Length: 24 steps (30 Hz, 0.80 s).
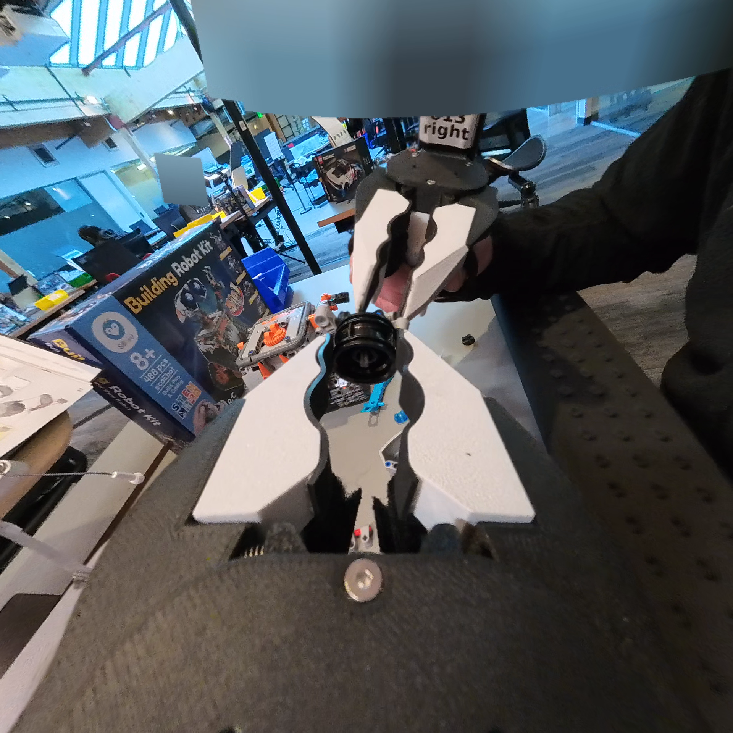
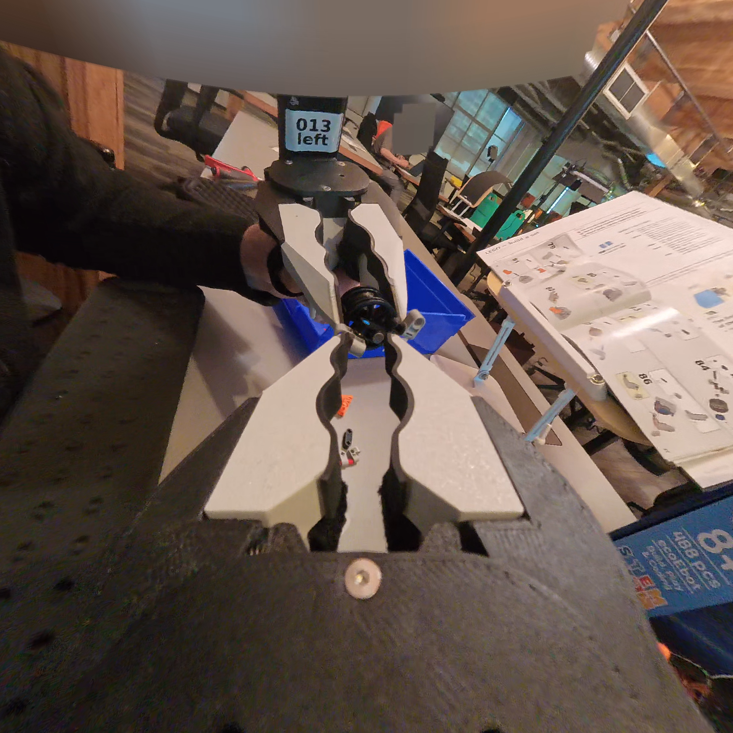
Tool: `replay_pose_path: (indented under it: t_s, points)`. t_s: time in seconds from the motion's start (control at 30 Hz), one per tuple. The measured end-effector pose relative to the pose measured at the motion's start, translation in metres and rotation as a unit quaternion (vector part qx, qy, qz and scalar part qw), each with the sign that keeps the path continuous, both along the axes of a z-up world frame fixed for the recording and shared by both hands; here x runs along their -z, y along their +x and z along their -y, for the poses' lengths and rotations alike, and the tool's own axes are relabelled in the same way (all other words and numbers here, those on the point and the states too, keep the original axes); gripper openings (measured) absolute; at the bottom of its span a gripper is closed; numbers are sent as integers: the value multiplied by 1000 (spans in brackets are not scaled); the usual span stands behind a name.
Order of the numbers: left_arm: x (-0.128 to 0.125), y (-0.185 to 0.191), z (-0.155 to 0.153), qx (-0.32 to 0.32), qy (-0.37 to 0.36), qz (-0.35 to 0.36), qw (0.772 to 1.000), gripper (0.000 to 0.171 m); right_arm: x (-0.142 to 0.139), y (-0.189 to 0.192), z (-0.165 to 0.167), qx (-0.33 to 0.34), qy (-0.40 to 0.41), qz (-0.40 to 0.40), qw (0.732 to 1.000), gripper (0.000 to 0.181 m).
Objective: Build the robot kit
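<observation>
Black plastic, ribbed like a small wheel hub, is clamped between the white fingertips of the left gripper in the left wrist view, held up above the white table so that its open face is turned toward the camera. Opposite it, the right gripper is seen tip-down, its fingers pinched on a small grey connector that touches the hub's far rim. A half-built grey and orange model and a blue kit box are set behind. In the right wrist view, the right gripper is closed on the grey connector at the spoked hub, which is gripped by the left gripper; whether the parts are joined cannot be told. A blue bin is placed behind, and an open instruction booklet is propped at the right, seemingly for reading.
</observation>
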<state>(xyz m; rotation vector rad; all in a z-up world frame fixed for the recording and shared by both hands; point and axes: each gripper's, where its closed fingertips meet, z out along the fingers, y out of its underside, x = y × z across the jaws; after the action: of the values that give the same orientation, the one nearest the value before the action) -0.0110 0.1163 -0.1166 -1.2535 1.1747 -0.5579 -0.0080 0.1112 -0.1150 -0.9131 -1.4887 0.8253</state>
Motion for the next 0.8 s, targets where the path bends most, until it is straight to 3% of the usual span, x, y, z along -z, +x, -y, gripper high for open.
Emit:
replay_pose_path:
  t_s: [0.23,0.47,0.8]
  points:
    - [4,2,0,6,-5,-3,1000,29,1,3,0,-12,1,8,1000,24]
    - [7,6,-2,-17,50,-34,998,29,3,3,-7,-62,-169,11,984,33]
    - [5,9,-1,27,-48,18,998,29,7,7,-3,-10,75,25,997,40]
